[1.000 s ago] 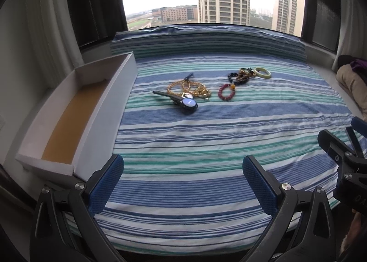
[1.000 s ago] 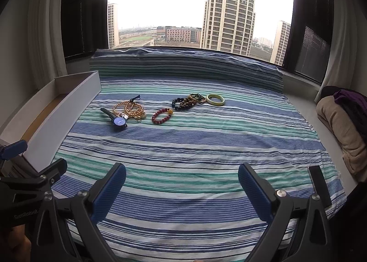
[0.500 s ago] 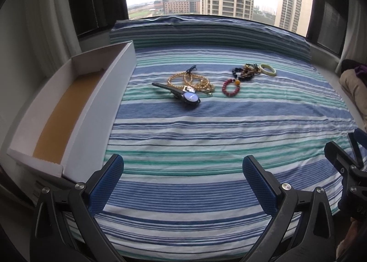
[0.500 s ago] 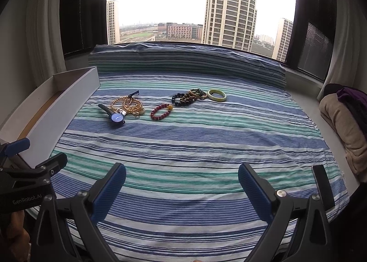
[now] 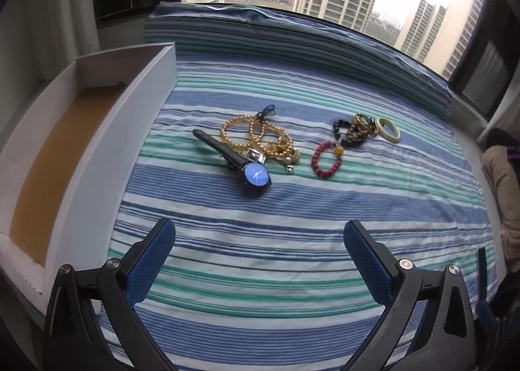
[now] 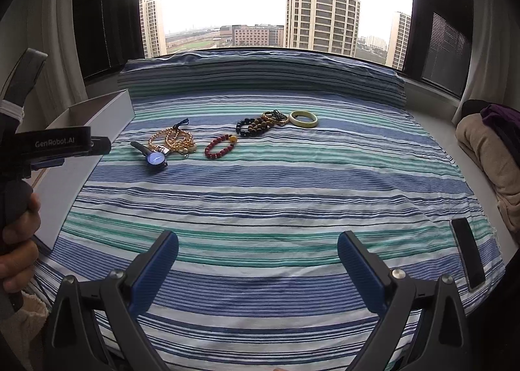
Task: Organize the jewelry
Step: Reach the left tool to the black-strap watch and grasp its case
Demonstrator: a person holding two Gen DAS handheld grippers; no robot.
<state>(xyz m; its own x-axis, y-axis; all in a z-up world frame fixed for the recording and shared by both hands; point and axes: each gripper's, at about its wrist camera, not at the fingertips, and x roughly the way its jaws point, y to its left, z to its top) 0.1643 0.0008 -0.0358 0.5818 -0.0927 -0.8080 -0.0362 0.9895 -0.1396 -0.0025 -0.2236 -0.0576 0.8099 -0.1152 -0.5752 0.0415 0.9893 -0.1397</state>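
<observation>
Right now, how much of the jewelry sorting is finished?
Nothing looks done: the white box is empty. Nothing is in hand; the left gripper and right gripper are both open above the striped cover. Left on the cover: the watch, gold beads, red bracelet, dark bead bracelets and pale bangle.

"GenRobot.AI" is printed on the left gripper (image 6: 100,146) body.

Right gripper (image 6: 257,254) jaws spread wide, empty, above striped bedspread (image 6: 260,195). Ahead-left: blue-faced watch (image 6: 155,156), touching gold bead strands (image 6: 174,140). Red bead bracelet (image 6: 219,147) ahead; pale bangle (image 6: 303,119) farthest. Far left: hand (image 6: 16,237) grips other gripper.
</observation>
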